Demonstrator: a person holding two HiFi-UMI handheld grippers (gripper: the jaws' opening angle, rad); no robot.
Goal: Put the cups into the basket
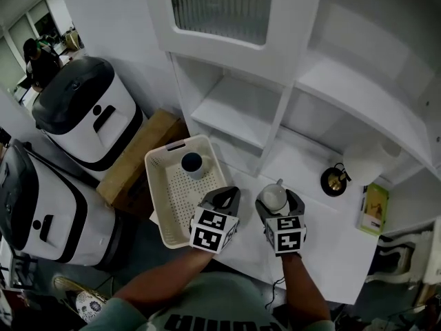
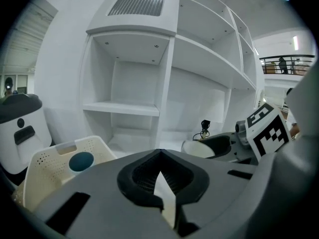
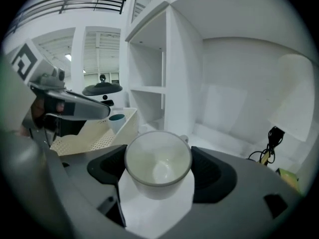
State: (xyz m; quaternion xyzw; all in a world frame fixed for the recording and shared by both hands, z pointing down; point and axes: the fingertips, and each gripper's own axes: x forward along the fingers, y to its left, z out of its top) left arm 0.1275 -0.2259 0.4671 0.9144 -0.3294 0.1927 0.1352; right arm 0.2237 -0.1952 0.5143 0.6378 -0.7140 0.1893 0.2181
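right gripper (image 1: 278,200): clamping white cup (image 3: 157,164) between its jaws, one on each side of the wall
left gripper (image 2: 160,180): jaws pressed together, holding nothing
basket (image 1: 153,185): sitting just left of left gripper, carrying blue cup (image 1: 192,163)
handling: white cup probably light, stiff, slick, breakable; gripping mid-wall looking safest

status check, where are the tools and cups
Left tool shut, empty. Right tool shut on white cup. Blue cup already in basket. Left tool sits between white cup and basket.
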